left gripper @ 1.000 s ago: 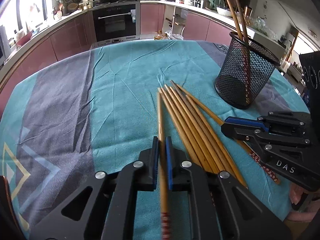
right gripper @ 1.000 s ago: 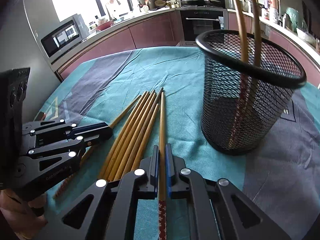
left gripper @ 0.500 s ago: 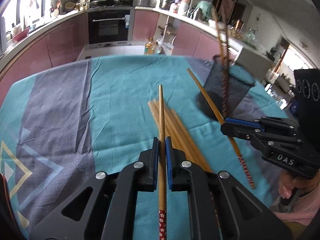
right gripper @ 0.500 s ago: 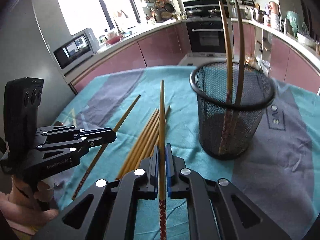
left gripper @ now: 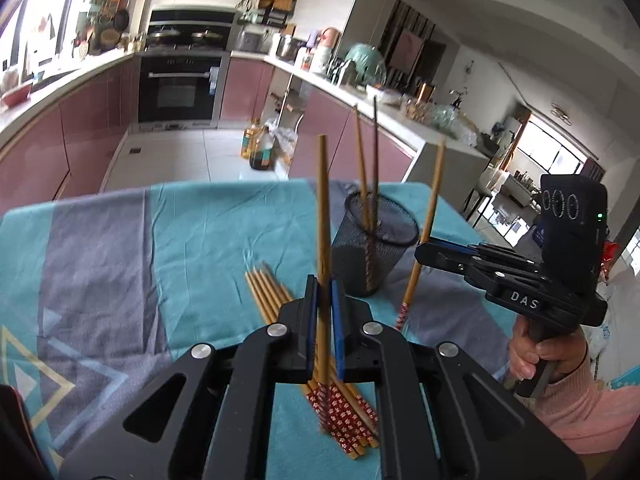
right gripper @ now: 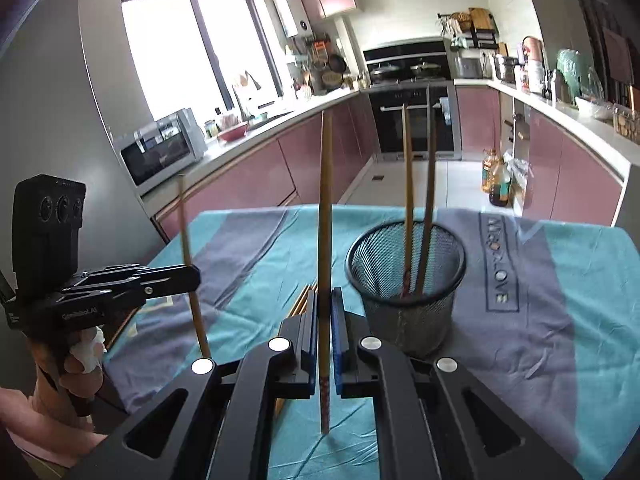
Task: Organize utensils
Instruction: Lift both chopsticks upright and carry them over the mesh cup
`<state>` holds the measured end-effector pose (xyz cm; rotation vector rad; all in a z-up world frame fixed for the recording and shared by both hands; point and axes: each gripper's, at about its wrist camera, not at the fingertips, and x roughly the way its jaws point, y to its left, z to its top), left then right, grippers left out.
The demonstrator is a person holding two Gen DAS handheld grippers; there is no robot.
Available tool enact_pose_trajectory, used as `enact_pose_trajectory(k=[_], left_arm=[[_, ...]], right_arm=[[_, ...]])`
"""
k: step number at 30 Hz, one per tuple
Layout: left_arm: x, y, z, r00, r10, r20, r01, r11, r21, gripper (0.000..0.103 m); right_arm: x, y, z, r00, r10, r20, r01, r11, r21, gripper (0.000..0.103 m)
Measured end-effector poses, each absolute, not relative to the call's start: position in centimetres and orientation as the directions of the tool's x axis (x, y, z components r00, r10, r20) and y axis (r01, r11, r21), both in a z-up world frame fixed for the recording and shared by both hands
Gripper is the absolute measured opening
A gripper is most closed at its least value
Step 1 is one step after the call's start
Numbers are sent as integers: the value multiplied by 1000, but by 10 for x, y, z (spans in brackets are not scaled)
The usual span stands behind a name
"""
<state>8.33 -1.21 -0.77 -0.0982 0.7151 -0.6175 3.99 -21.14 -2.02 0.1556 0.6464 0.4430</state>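
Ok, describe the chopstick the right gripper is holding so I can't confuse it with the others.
On the teal tablecloth, left of the black mesh holder, the right gripper is shut on one chopstick. It stands nearly upright in the air, patterned end down, unlike the pair in the holder or the bundle on the cloth.

A home kitchen, plainly lived in. Pink-fronted cabinets [right gripper: 304, 160] run along both walls under pale counters crowded with jars and pots. A built-in black oven [left gripper: 180, 92] sits at the far end with pans on the hob [right gripper: 404, 68] above. A microwave [right gripper: 160, 148] stands by the bright window [right gripper: 192, 48], and oil bottles [left gripper: 258, 148] wait on the tiled floor.
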Motion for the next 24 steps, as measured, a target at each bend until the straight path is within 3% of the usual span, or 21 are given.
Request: enact_pose_trajectory(k=[24], left_arm=[[110,-61,102,638,-673,-373,618,737,-274,7]], right_arm=[[59,-246,56,819,422,-389,-356,905,232,5]])
